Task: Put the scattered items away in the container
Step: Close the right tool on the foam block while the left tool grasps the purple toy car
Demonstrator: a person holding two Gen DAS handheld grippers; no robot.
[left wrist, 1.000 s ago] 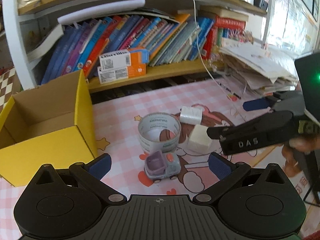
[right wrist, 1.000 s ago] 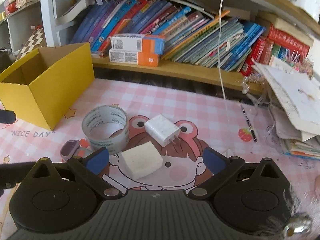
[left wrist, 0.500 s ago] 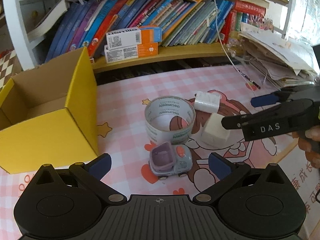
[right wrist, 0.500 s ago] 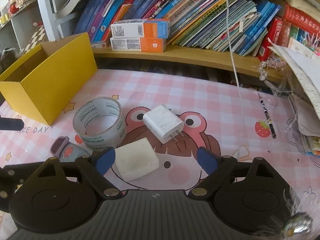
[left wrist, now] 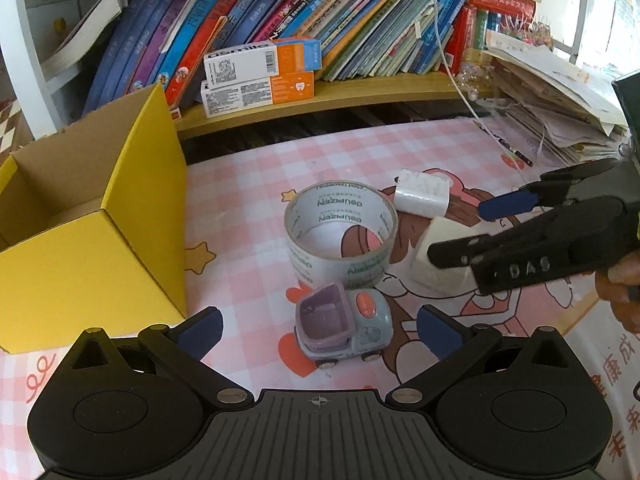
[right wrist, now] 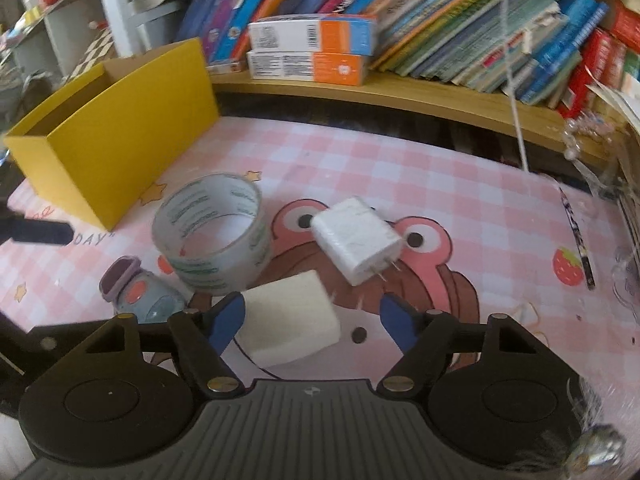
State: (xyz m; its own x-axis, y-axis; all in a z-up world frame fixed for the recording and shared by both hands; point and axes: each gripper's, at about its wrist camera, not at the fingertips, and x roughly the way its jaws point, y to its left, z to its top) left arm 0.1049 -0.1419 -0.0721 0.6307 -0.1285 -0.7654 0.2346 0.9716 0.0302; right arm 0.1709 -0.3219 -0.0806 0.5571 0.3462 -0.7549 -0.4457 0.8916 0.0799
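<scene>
A small grey-purple toy truck (left wrist: 342, 326) stands between the fingers of my open left gripper (left wrist: 318, 326). Behind it stands a clear tape roll (left wrist: 340, 236), a white charger plug (left wrist: 420, 198) and a cream foam block (left wrist: 434, 264). The open yellow cardboard box (left wrist: 108, 216) is at the left. My right gripper (right wrist: 312, 318) is open around the near end of the foam block (right wrist: 288, 320); the tape roll (right wrist: 212, 236), plug (right wrist: 356, 240), truck (right wrist: 140, 296) and box (right wrist: 116, 128) show there too.
A wooden shelf (left wrist: 360, 92) with leaning books and two white-orange cartons (left wrist: 260, 76) runs along the back. A paper pile (left wrist: 560, 108) lies at the right. A white cable (left wrist: 452, 64) hangs down. A pen (right wrist: 576, 236) lies on the pink mat.
Both grippers have moved forward and lower. The toy truck now sits between the left fingers. The right fingers have come in around the foam block.
</scene>
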